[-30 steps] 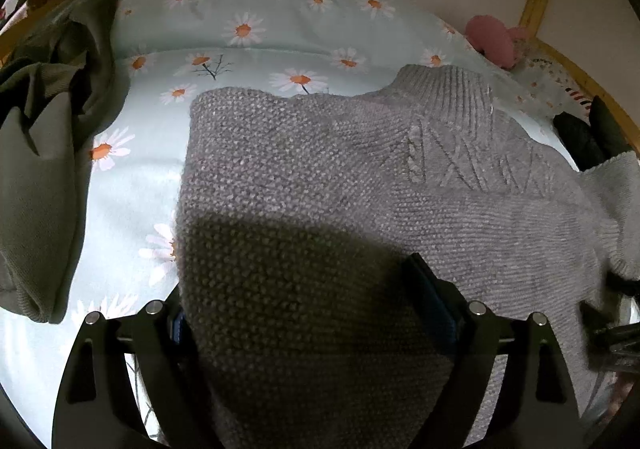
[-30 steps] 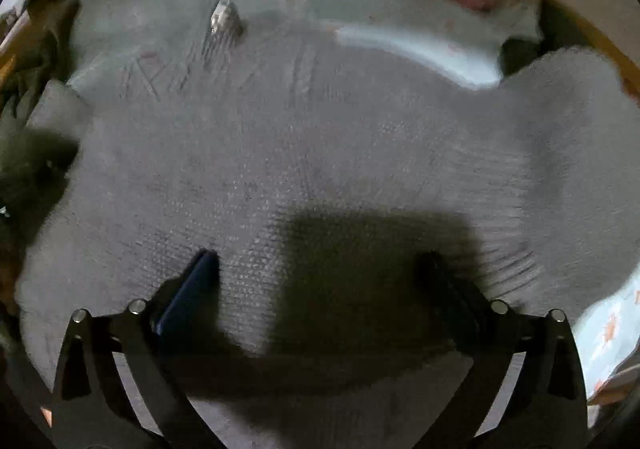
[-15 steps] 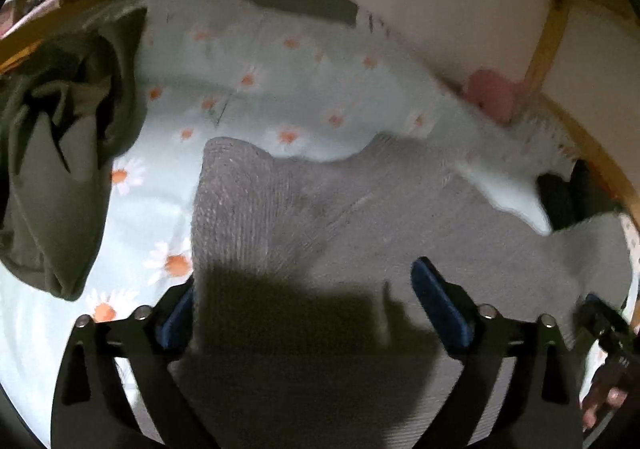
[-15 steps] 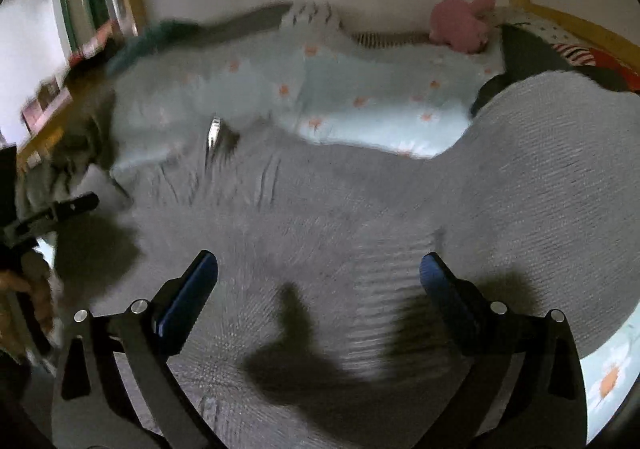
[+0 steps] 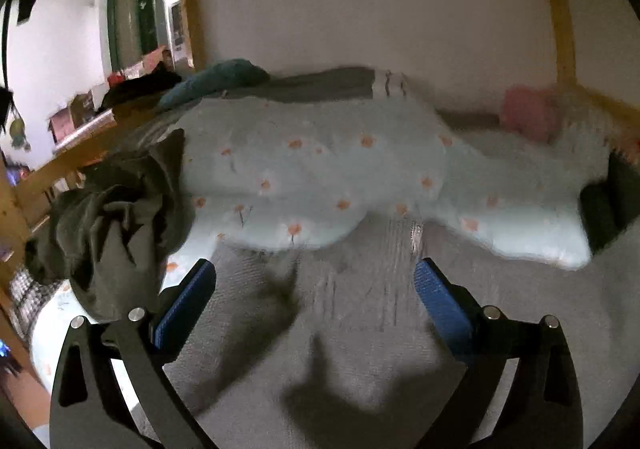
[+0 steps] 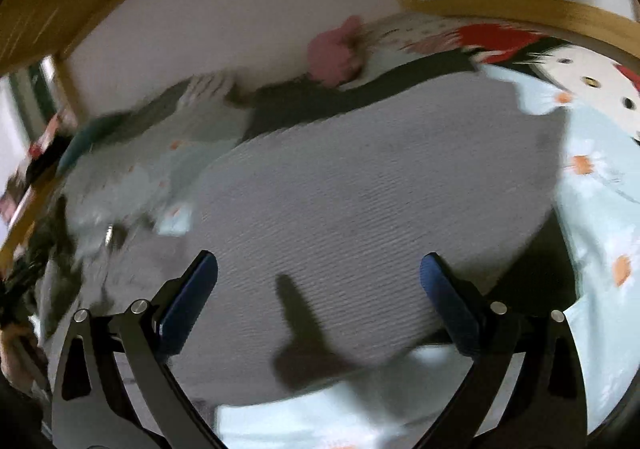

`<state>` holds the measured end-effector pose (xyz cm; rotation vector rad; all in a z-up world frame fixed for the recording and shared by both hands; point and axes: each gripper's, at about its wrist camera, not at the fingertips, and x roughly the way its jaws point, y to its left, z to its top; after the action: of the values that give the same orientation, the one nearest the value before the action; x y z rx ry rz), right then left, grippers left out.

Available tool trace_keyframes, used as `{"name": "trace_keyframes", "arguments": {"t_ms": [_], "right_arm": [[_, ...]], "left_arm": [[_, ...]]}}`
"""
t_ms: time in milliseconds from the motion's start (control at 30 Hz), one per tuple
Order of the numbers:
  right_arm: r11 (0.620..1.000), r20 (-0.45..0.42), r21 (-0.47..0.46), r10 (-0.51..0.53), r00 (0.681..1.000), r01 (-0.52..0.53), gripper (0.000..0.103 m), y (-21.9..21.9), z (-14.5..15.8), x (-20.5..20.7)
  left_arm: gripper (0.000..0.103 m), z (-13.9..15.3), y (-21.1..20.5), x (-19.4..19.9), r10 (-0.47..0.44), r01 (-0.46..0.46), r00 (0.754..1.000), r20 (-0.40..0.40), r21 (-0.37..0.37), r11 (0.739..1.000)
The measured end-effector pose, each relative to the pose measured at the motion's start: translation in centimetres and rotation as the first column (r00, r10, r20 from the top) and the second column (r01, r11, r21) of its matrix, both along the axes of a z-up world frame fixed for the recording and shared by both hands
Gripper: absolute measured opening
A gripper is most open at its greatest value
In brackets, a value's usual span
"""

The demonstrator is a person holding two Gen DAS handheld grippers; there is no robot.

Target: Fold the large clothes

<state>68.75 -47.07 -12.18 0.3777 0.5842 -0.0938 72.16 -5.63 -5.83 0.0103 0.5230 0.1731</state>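
Note:
A grey knitted sweater [image 5: 360, 329] lies spread on the bed's daisy-print quilt [image 5: 320, 177]. In the left wrist view my left gripper [image 5: 314, 281] hovers above the sweater's middle, its jaws wide open with nothing between the blue pads [image 5: 436, 301]. In the right wrist view my right gripper [image 6: 318, 277] hangs over the sweater [image 6: 380, 201] near one broad end of it, also open and empty. Both views are blurred by motion. The gripper shadows fall on the knit below.
A crumpled olive-green garment [image 5: 116, 225] lies at the left on the quilt. A pink plush toy [image 5: 528, 117] and a snowman-print pillow [image 6: 580, 77] sit by the wall. Wooden bed posts [image 5: 564, 29] frame the bed; a dark garment [image 6: 360, 93] lies behind the sweater.
Both grippers have lifted off the sweater and tipped up, so the wall and bed frame show. The right gripper has swung to the sweater's right side. The sweater stays on the quilt.

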Motion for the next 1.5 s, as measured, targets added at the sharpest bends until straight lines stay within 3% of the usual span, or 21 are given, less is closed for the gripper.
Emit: {"name": "trace_keyframes", "arguments": {"t_ms": [67,100,167,200,267,400,533,600,667,733,800,900,967,1033,1100,1233,1300,1367,1400,1433,1500], "right_arm": [[0.997,0.01,0.047,-0.065,0.998,0.065,0.1,-3.2,0.0,-0.2],[0.99,0.022,0.121,-0.071,0.997,0.068,0.1,-5.0,-0.1,-0.3],[0.971,0.057,0.236,-0.056,0.997,0.041,0.1,-7.3,-0.2,-0.5],[0.969,0.067,0.245,-0.061,0.996,0.043,0.1,-7.6,-0.1,-0.6],[0.973,0.099,0.212,-0.119,0.988,0.096,0.1,-8.4,0.6,-1.6],[0.948,0.123,0.215,-0.265,0.957,0.235,0.1,-11.3,0.8,-3.4],[0.884,0.003,0.389,-0.281,0.96,0.257,0.1,-15.5,-2.6,-1.8],[0.853,0.01,0.47,-0.262,0.965,0.226,0.1,-17.3,-3.5,-0.7],[0.863,0.073,0.466,-0.258,0.963,0.196,0.098,-18.1,-2.9,0.1],[0.893,0.189,0.43,-0.234,0.954,0.134,0.067,-18.2,-1.2,0.4],[0.922,0.189,0.378,-0.167,0.968,0.086,0.041,-17.2,-0.2,1.8],[0.945,0.149,0.326,-0.06,0.987,0.008,0.017,-15.3,-0.4,3.5],[0.983,0.149,0.17,-0.094,0.984,0.068,0.018,-13.2,1.1,3.1],[0.973,0.148,0.183,-0.172,0.974,0.144,0.025,-13.2,1.4,2.0],[0.924,0.117,0.294,-0.288,0.95,0.244,0.099,-15.6,0.0,0.6],[0.817,-0.023,0.477,-0.358,0.933,0.325,0.098,-19.2,-3.4,-0.2],[0.806,0.005,0.516,-0.341,0.94,0.289,0.098,-19.5,-3.6,-0.4],[0.801,0.042,0.57,-0.249,0.968,0.182,0.096,-19.7,-4.3,1.7],[0.796,0.06,0.589,-0.217,0.974,0.141,0.075,-19.6,-4.3,2.6],[0.801,0.075,0.588,-0.192,0.979,0.112,0.062,-19.6,-4.0,3.4],[0.838,0.14,0.542,-0.158,0.977,0.058,0.028,-18.9,-2.9,4.0]], "left_arm": [[0.097,0.7,-0.2,0.6,-0.13,0.122,0.991,-0.036,-0.17,0.978],[0.097,0.9,-1.5,1.1,-0.219,0.196,0.974,-0.065,-0.25,0.948],[0.097,0.7,-5.2,1.3,-0.341,0.304,0.937,-0.074,-0.305,0.902],[0.097,0.5,-7.7,1.2,-0.403,0.362,0.913,-0.071,-0.318,0.876],[0.097,-0.6,-14.6,0.6,-0.552,0.504,0.831,-0.066,-0.33,0.798],[0.097,-3.4,-29.7,-2.0,-0.772,0.74,0.629,-0.092,-0.233,0.631],[0.097,-6.7,-38.9,-3.8,-0.8,0.812,0.556,-0.226,-0.06,0.581],[0.097,-8.7,-40.9,-3.7,-0.756,0.791,0.586,-0.291,0.002,0.612],[0.097,-9.5,-41.2,-4.0,-0.74,0.787,0.598,-0.308,0.053,0.614],[0.097,-9.7,-41.2,-4.5,-0.745,0.8,0.585,-0.321,0.079,0.595],[0.097,-8.6,-39.8,-4.1,-0.773,0.809,0.563,-0.294,0.006,0.587],[0.097,-5.6,-37.2,-3.2,-0.772,0.77,0.595,-0.224,-0.114,0.627],[0.097,-2.0,-34.8,-1.2,-0.747,0.715,0.647,-0.15,-0.222,0.663],[0.097,-0.7,-33.9,0.5,-0.732,0.678,0.663,-0.156,-0.291,0.675],[0.097,-0.4,-33.6,1.4,-0.737,0.675,0.65,-0.184,-0.304,0.672],[0.097,-4.6,-35.0,1.8,-0.721,0.67,0.62,-0.311,-0.268,0.692],[0.097,-6.7,-35.0,2.2,-0.711,0.663,0.614,-0.344,-0.264,0.701],[0.098,-9.3,-34.5,2.5,-0.718,0.641,0.579,-0.386,-0.329,0.694],[0.098,-10.1,-34.1,2.8,-0.73,0.627,0.57,-0.377,-0.375,0.683],[0.098,-10.3,-33.7,2.7,-0.74,0.628,0.573,-0.352,-0.391,0.672],[0.098,-9.9,-33.3,2.2,-0.751,0.651,0.57,-0.334,-0.374,0.661]]}}
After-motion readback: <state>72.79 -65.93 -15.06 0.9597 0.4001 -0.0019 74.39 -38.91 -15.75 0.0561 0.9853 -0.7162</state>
